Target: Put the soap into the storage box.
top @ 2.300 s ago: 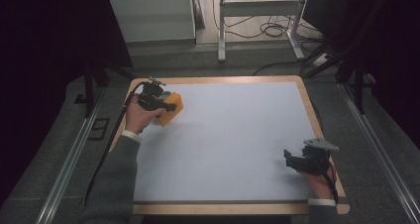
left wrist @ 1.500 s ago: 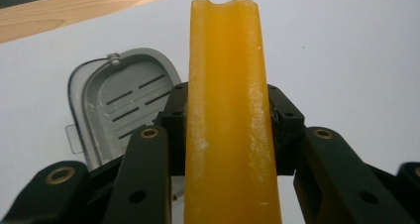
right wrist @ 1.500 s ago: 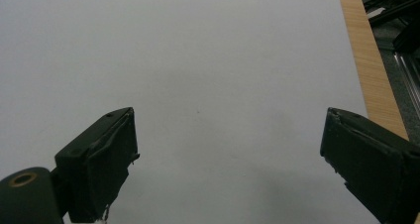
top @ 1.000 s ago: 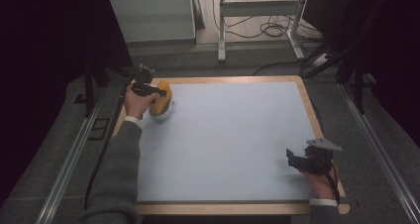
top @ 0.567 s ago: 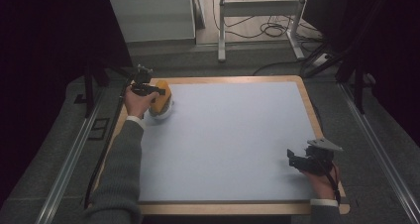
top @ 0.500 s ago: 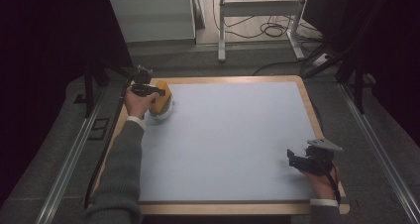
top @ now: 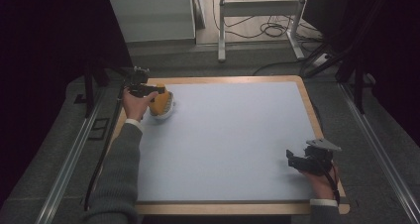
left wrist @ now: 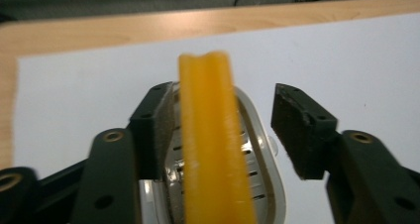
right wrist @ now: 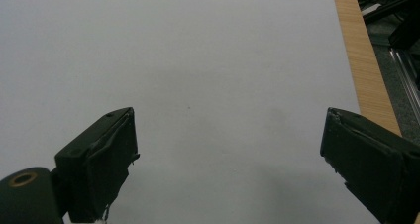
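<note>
- Since the earliest frame, my left gripper (top: 148,89) has carried the orange piece (top: 159,99) from further in on the mat (top: 233,140) to the far-left corner, where it stands on the white dish (top: 165,110). Over the last second nothing has moved.
- My right gripper (top: 299,160) has stayed put near the right edge of the board (top: 317,117), jaws wide apart over bare mat.
- In the left gripper view, the orange piece (left wrist: 215,144) stands on edge between my jaws. The left pad touches or nearly touches it; the right pad is clearly off it. The jaws are apart, not clamped.
- The dish (left wrist: 267,184) is slotted and glossy and sits under the piece, touching it.
- I judge the step in hand to be releasing the piece and backing away.
- To do it well, I open the left pad off the piece as well, so that neither pad drags it.
- I withdraw straight back along the jaw line, with no sideways sweep; the piece is narrow and upright and looks easy to tip.
- I keep the jaw tips above the dish rim while retreating, to avoid nudging the dish on the smooth mat.
- I leave the right gripper parked where it is.
</note>
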Tool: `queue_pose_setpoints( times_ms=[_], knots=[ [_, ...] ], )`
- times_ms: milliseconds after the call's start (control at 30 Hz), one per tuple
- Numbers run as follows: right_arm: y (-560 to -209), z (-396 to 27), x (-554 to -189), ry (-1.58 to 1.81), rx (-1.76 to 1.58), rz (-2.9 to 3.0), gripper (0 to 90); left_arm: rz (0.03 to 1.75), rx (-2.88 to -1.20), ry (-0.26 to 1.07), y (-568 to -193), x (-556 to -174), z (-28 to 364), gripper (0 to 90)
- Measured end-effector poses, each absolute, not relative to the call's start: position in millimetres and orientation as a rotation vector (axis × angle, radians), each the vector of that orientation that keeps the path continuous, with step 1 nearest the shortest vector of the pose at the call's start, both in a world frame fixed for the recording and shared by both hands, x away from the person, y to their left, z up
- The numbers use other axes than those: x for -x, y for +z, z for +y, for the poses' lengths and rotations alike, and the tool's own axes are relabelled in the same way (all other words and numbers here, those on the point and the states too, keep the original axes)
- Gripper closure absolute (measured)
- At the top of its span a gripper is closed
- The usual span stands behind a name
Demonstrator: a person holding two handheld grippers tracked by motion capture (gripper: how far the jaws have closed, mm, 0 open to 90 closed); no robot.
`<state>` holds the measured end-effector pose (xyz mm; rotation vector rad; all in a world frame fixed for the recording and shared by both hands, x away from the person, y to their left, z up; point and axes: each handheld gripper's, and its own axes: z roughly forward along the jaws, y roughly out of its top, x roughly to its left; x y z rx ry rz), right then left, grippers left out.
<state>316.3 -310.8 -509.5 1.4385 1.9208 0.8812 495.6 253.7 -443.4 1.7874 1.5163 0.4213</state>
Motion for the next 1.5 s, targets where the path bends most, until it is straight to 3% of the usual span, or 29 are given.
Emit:
queue_pose_setpoints(
  times_ms=[233,433,900,1200,1500],
  knots=[
    [-508.9,-309.6,-315.7,0.891,-1.429,1.922,7.7,1.396,-1.830,0.373,-429.7,-472.9,252.5,25.3],
    [-508.4,-309.4,-315.4,0.891,-1.425,1.917,7.7,1.265,-1.818,0.292,-426.8,-446.1,257.9,25.3],
    [-504.8,-305.7,-311.8,0.928,-1.378,1.925,7.7,1.138,-1.920,0.285,-454.0,-389.3,240.9,22.7],
    [-504.2,-305.8,-311.0,0.937,-1.372,1.922,7.7,1.186,-1.979,0.331,-487.8,-370.0,233.7,21.4],
    [-503.8,-303.1,-310.5,0.944,-1.357,1.933,7.7,1.224,-1.966,0.284,-519.1,-348.6,229.2,24.2]
  ],
)
